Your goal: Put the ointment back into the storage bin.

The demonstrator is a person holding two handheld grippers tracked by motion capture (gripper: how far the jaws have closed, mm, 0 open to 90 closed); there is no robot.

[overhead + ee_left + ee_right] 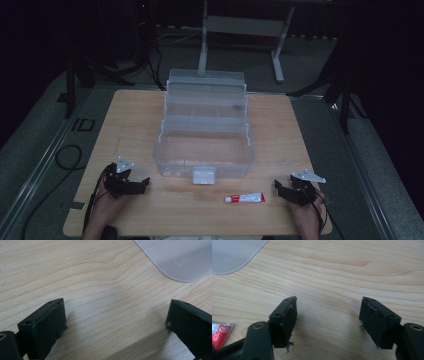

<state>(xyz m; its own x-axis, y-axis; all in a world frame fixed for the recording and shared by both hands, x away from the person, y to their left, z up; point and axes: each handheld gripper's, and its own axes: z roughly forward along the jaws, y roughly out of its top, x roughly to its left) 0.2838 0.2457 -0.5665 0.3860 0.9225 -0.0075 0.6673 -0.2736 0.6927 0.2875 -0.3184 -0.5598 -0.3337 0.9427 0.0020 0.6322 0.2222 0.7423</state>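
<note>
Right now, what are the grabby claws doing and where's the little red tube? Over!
Left gripper and right gripper open, holding nothing, low over the table. Red-and-white tube flat near right gripper. Clear box open behind it, nothing between.

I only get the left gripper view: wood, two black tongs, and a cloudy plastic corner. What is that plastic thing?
Observer: It is a clear storage box with its lid standing open, in the middle of the table.
Operator: Is anything else lying around?
Observer: Yes, a small red and white tube lies on the wood in front of the box.
Operator: Is the other hand holding something?
Observer: No, the right tongs are open, with bare wood between them.
</note>
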